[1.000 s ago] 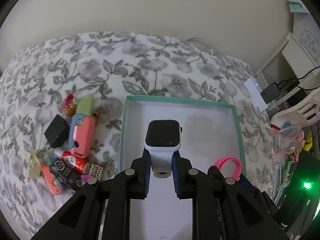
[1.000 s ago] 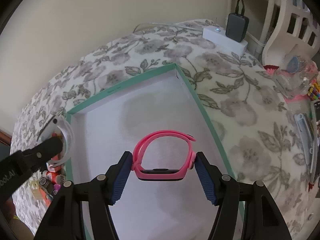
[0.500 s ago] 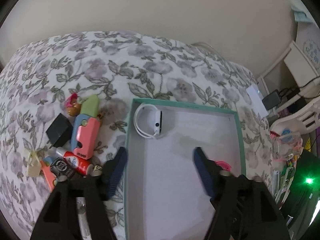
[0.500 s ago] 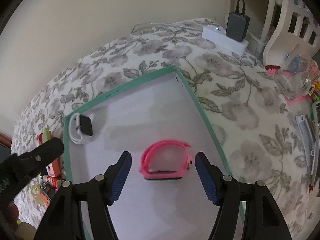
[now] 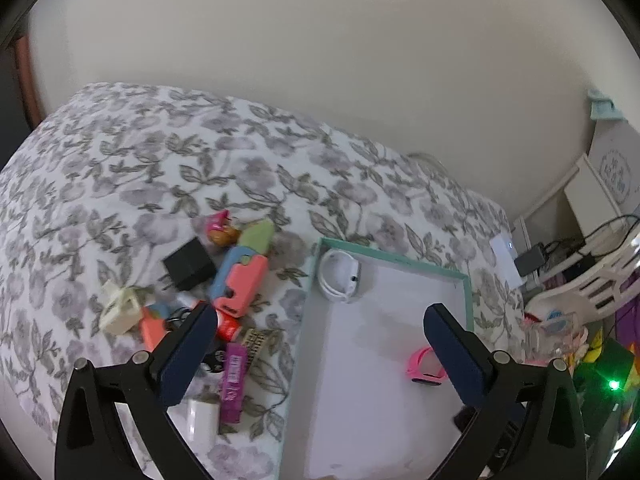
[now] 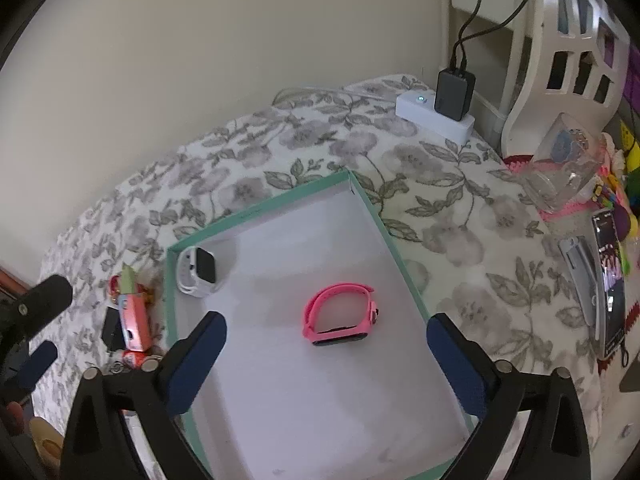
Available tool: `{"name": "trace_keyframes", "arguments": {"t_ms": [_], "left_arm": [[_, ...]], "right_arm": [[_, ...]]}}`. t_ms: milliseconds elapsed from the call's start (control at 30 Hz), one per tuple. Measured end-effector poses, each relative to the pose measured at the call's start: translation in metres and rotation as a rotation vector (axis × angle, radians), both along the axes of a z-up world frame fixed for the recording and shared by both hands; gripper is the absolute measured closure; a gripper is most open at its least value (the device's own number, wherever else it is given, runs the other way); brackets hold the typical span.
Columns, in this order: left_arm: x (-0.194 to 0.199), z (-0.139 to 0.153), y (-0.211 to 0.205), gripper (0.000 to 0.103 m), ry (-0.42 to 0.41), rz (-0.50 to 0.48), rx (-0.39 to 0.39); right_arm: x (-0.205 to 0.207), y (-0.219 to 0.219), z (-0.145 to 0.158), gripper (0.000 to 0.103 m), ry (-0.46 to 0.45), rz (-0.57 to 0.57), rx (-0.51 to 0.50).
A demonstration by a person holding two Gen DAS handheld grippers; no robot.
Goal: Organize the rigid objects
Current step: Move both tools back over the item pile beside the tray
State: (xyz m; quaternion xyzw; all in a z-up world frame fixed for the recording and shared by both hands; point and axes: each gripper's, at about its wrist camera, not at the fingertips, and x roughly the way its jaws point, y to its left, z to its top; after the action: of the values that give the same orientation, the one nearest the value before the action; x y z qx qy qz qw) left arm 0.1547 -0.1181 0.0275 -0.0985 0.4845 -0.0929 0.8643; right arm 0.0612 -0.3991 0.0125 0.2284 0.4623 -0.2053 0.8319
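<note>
A teal-rimmed white box (image 5: 400, 259) (image 6: 260, 209) lies on the flowered cloth. A white smartwatch (image 5: 339, 280) (image 6: 198, 274) rests in its far left corner. A pink watch (image 5: 424, 366) (image 6: 340, 314) lies on its side near the middle. My left gripper (image 5: 320, 320) hangs above the box's left rim, its jaws opening wide with nothing between them. My right gripper (image 6: 326, 324) hovers over the box short of the pink watch, jaws also opening and empty. Left of the box sits a pile: a pink-and-blue toy (image 5: 240, 280), a black cube (image 5: 189, 264), a purple tube (image 5: 232, 380).
A white power strip with a black adapter (image 6: 436, 116) sits at the cloth's far right corner. A clear glass (image 6: 564, 164), a phone (image 6: 610, 284) and a white chair (image 6: 560, 40) crowd the right side. A plain wall runs behind the table.
The left gripper let go of the white watch, which now lies in the box corner. The right gripper released the pink watch. Both opened wide, rose and drew back.
</note>
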Motion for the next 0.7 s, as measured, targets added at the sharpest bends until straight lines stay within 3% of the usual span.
{"name": "trace_keyframes", "arguments": {"t_ms": [367, 700], "left_arm": [[-0.019, 0.016, 0.07, 0.0, -0.094, 0.167, 0.003], [-0.023, 0.015, 0.123, 0.0, -0.099, 0.281, 0.034]], "right_arm": [[-0.006, 0.032, 0.013, 0.001, -0.03, 0.06, 0.028], [0.01, 0.078, 0.038, 0.001, -0.103, 0.185, 0.059]]}}
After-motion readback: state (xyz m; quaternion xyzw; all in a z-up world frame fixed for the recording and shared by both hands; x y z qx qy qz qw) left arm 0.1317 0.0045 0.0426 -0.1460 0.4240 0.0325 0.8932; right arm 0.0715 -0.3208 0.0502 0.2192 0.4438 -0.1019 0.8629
